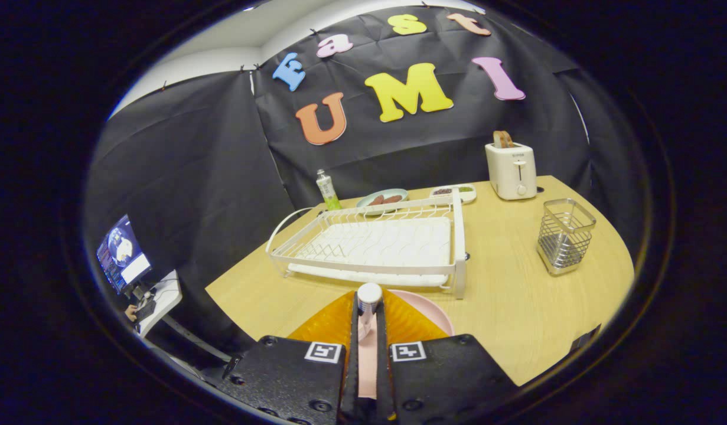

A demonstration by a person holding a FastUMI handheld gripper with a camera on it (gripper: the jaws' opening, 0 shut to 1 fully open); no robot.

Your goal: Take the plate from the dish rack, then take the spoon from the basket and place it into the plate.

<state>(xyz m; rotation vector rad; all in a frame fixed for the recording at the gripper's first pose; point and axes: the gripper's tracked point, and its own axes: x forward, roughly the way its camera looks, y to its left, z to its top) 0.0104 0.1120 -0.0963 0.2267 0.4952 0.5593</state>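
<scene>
One dish rack [375,245] stands in the middle of the frame on the wooden bench [517,295], with no plate in it. One wire basket [564,236] stands to the right of the rack, well apart from it. One toaster [511,170] sits at the upper right of the bench, with a slice of bread in its slot. Two dishes of food [382,198] lie behind the rack, beside one green bottle [328,190]. One pink plate [431,310] lies low in the frame, just in front of the rack, over an orange mat [328,321]. The hand-held gripper [368,321] is at the bottom centre, its fingers drawn close together and clamped on one spoon [369,301], whose pale handle end stands up between the fingertips above the plate. One monitor [122,254] glows at the lower left, on a side desk
</scene>
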